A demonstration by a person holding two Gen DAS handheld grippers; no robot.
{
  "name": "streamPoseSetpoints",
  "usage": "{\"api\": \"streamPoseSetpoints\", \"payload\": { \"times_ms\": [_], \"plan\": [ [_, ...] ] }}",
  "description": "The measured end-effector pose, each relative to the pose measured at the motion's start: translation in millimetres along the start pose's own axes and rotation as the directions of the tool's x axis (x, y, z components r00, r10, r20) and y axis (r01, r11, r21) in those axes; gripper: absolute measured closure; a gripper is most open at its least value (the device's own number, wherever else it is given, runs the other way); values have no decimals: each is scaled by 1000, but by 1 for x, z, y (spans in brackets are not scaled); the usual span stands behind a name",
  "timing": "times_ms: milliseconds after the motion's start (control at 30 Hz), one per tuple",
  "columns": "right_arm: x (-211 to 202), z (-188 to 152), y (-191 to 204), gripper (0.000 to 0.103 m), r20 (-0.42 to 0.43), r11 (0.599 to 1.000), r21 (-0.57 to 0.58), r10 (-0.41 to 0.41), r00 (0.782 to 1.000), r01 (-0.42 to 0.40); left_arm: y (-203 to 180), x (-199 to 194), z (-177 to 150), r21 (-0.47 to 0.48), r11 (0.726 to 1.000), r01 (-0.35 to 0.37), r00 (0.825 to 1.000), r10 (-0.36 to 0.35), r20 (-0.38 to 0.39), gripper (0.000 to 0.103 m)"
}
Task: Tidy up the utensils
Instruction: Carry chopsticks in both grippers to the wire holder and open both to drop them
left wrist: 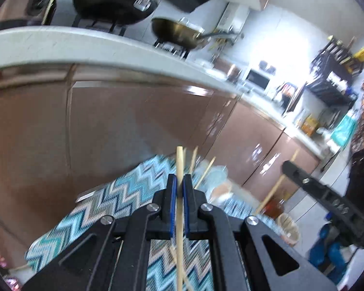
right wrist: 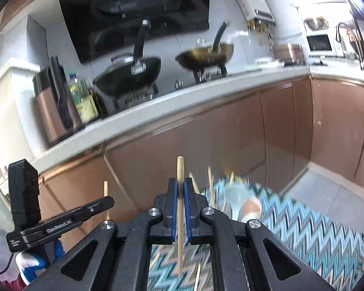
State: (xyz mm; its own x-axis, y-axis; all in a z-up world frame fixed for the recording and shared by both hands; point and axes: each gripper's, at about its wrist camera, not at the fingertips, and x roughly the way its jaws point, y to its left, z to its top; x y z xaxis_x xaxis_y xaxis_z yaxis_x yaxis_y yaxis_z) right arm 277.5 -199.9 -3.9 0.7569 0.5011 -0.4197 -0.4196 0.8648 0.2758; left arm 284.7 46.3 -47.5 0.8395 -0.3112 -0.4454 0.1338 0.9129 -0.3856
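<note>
Each tool, left [left wrist: 180, 181] and right [right wrist: 180, 185], grips one chopstick [left wrist: 179, 167] [right wrist: 180, 169]. Transport step; next likely requires pairing them above the rug [left wrist: 123, 191].

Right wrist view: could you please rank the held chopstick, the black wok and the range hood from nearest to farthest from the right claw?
1. Held chopstick, between the right claw's fingers.
2. Black wok, on the stove, upper left.
3. Range hood, on the wall above.

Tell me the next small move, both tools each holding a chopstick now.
Probably bring the two together: the left tool grips one pale wooden chopstick, the right tool grips another, while loose ones still lie on the zigzag teal mat. Pairing them seems the tidy step.
</note>
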Motion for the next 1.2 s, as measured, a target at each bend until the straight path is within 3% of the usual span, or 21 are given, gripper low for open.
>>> {"api": "streamPoseSetpoints", "payload": {
  "times_ms": [167, 333, 500, 733, 900, 1000, 1067, 1200],
  "plan": [
    [10, 20, -8, 97, 114, 999, -34, -14, 993, 18, -9, 9, 32, -4, 998, 69, 991, -68, 115, 98],
    [26, 27, -22, 97, 168, 997, -59, -49, 985, 59, -19, 36, 56, 0, 996, 89, 968, -87, 234, 98],
    [52, 21, -33, 97, 177, 994, -70, -73, 982, 86, -37, 72, 58, 44, 999, 25, 938, -38, 344, 98],
    [88, -13, -45, 97, 112, 988, -102, -102, 988, 114, -42, 128, 30, 85, 995, -60, 935, 26, 353, 98],
    [102, -30, -52, 97, 72, 986, -109, -119, 990, 126, -31, 147, 11, 77, 994, -81, 945, 52, 323, 98],
    [103, -36, -55, 96, 57, 986, -103, -122, 991, 128, -27, 148, 3, 76, 994, -80, 949, 53, 310, 97],
    [99, -38, -56, 89, 53, 986, -99, -129, 990, 134, -26, 145, 1, 83, 994, -75, 952, 47, 301, 97],
    [86, -37, -55, 82, 62, 986, -86, -139, 988, 144, -28, 130, 0, 97, 992, -83, 952, 51, 302, 85]
  ]
}}
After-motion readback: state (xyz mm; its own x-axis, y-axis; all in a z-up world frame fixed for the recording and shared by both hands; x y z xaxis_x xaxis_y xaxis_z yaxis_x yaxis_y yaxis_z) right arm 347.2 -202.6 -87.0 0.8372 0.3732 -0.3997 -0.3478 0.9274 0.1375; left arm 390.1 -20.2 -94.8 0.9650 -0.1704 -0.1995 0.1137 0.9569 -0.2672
